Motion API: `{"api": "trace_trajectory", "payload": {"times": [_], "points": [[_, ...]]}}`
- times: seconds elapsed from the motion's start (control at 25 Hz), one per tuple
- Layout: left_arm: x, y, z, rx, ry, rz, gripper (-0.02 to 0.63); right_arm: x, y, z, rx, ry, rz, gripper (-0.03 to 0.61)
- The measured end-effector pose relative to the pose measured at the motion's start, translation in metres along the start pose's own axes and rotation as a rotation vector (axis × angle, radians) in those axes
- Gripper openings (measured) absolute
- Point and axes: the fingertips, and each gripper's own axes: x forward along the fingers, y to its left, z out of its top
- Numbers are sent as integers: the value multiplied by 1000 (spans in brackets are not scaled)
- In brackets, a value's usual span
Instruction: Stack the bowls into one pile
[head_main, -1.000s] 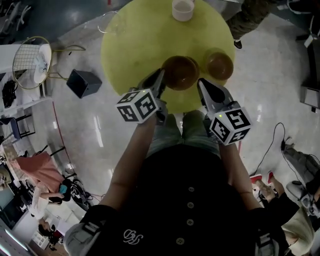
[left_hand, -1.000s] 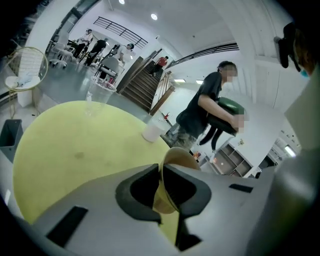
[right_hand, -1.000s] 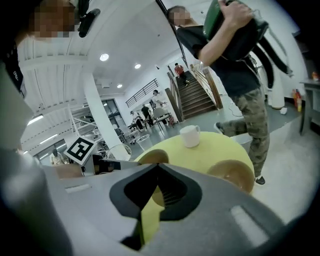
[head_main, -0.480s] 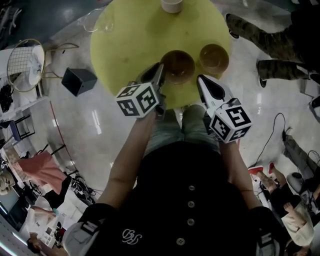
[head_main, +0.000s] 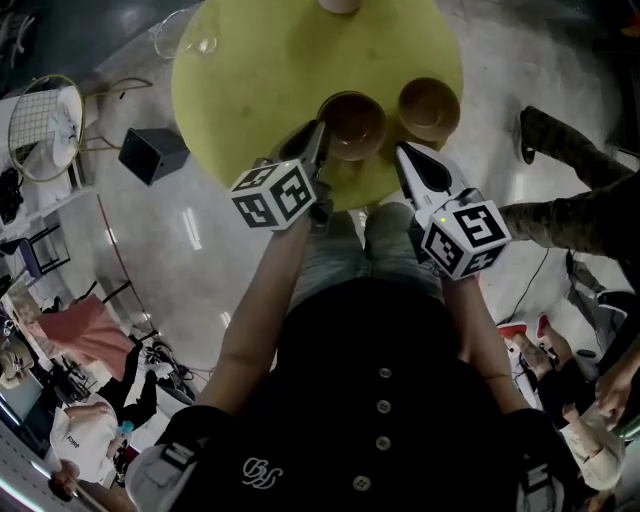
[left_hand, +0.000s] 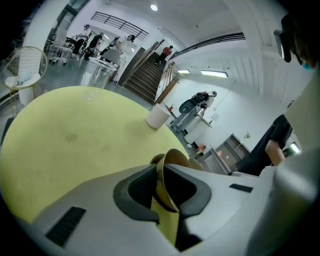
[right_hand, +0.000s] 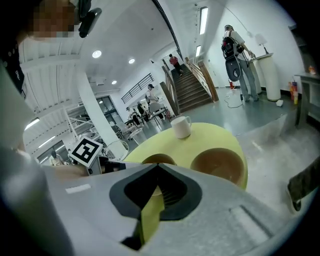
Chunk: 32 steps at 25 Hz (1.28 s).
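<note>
Your left gripper (head_main: 318, 138) pinches the left rim of the dark brown round bowl (head_main: 353, 122) at the round yellow tabletop's (head_main: 250, 80) near edge. Your right gripper (head_main: 402, 153), closed and empty, hangs just beside that bowl. The white mug (head_main: 338, 4) at the far edge is cut off.

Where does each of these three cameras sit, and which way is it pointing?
Head view: on the person's head, looking steeply down at the table; shows torso, arms, left gripper and right gripper.
Left gripper view: rides the left gripper, looking along its jaws across the table toward the cup; the jaws pinch a bowl by its rim.
Right gripper view: rides the right gripper, facing the other bowl and the cup; jaws shut, empty.
Shared: both gripper views show the table and cup.
</note>
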Motion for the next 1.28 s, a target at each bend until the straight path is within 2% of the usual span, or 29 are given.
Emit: {"api": "trace_trajectory", "payload": {"times": [0.72, 0.84, 1.0, 1.28], "points": [[-3, -9, 1, 104, 22, 34, 38, -4, 1, 7, 0, 21, 9, -2], [-4, -6, 3, 126, 16, 51, 43, -2, 0, 6, -4, 20, 10, -2], [-9, -8, 6, 132, 1, 50, 87, -4, 2, 7, -8, 18, 9, -2], [-18, -18, 20, 145, -54, 21, 95, -3, -1, 14, -18, -1, 3, -2]]}}
